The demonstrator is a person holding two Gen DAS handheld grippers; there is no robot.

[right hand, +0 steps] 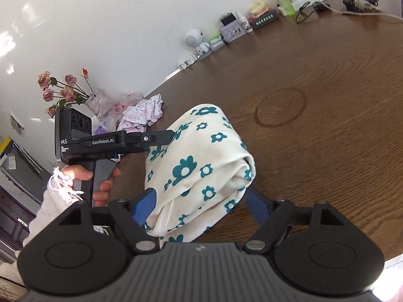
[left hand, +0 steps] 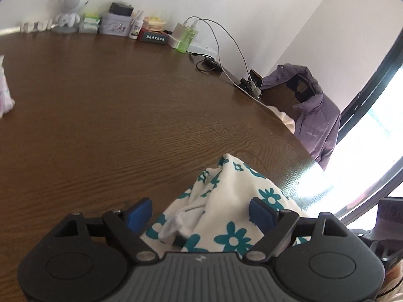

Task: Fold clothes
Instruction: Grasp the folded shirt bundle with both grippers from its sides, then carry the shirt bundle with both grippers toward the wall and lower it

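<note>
"GenRobot.AI" lettering marks the left hand-held gripper (right hand: pixel 161 136); both hand-held grippers (right hand: pixel 200 201) gape wide around floral cloth (right hand: pixel 196 166) on the surface (right hand: pixel 314 125).

Soft matt cotton-like cloth on the flowered garment (right hand: pixel 201 166), cream with teal print. Brown wood-grain tabletop (left hand: pixel 113 115), smooth, faint sheen. Matt black plastic on the left gripper (left hand: pixel 201 212), ribbed grey grip, blue rubbery pads (left hand: pixel 139 212).
</note>
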